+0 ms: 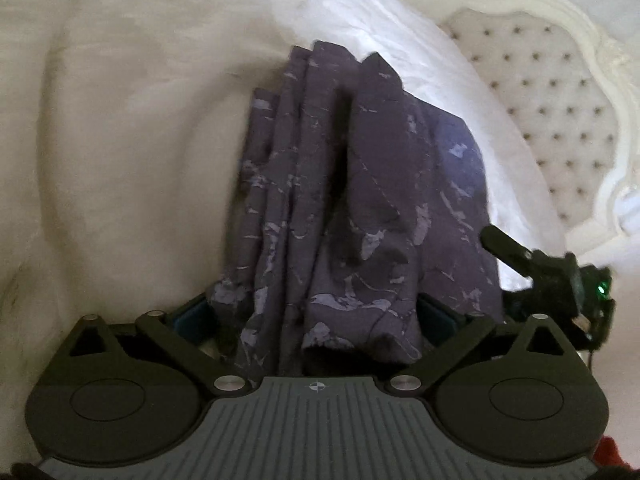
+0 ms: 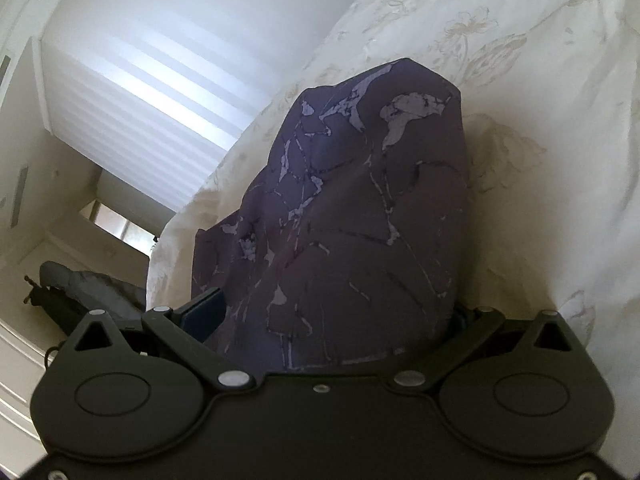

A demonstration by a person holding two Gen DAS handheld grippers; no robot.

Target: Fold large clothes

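A dark purple garment [image 1: 360, 184] with a pale marbled print lies in several folded layers on the cream bedspread [image 1: 120, 140]. Its near end rests between the wide-apart jaws of my left gripper [image 1: 314, 312], and the teal pads [image 1: 192, 314] stand clear of the cloth. At the right edge, one black finger [image 1: 504, 246] of the right gripper lies beside the garment. In the right wrist view the garment [image 2: 360, 220] bulges up between the wide jaws of my right gripper [image 2: 332, 314]. The left pad [image 2: 204, 310] shows; the cloth hides the other.
A cream tufted headboard [image 1: 540, 120] and a white pillow [image 1: 400, 40] lie beyond the garment. The bedspread carries floral embroidery [image 2: 500, 48]. Past the bed's edge are a window blind [image 2: 160, 80], white cabinets [image 2: 16, 360] and a dark bag [image 2: 80, 292] on the floor.
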